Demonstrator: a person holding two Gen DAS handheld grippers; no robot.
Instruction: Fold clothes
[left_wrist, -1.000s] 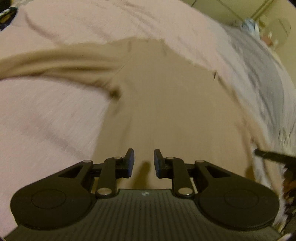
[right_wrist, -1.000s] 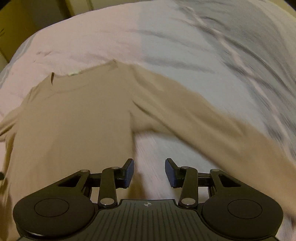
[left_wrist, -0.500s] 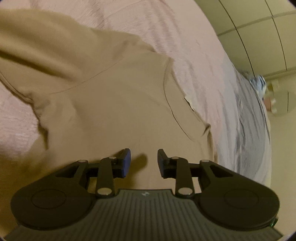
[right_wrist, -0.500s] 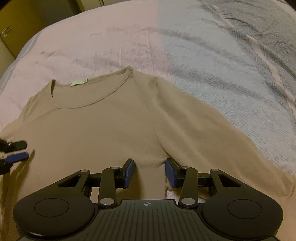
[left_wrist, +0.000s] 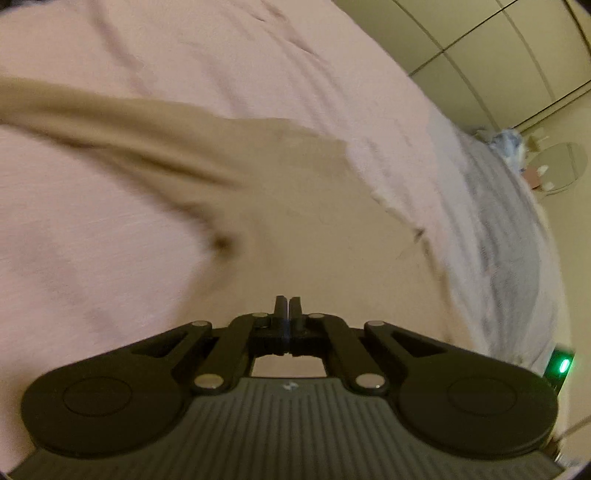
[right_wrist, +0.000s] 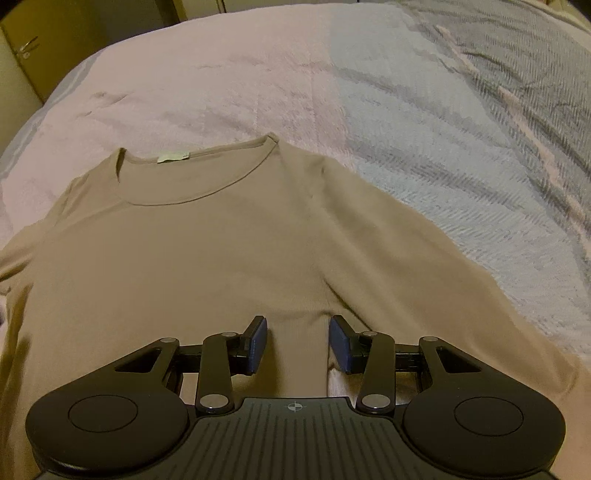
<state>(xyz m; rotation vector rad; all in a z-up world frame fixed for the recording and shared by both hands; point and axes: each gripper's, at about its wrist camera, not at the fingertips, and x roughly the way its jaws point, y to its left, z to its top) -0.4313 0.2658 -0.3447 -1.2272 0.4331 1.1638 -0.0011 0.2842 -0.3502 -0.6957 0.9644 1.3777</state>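
Left gripper (left_wrist: 286, 303) just clenched, apparently on shirt (right_wrist: 207, 254) fabric, grab likely started; right gripper (right_wrist: 298, 341) unchanged, released over armpit.

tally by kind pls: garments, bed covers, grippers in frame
Beige long-sleeved shirt: 1
Bed covers: 2, pink blanket and grey blanket
Grippers: 2, left gripper shut, right gripper open
Total: 5

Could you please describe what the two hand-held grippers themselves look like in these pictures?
Both look alike. The left hand-held gripper and the right hand-held gripper have a ribbed grey body with a small crosshair mark, two round black discs at the sides, and black linkage arms joined by silver rivets. The right one's fingers carry blue pads. A green light glows beside the left one.
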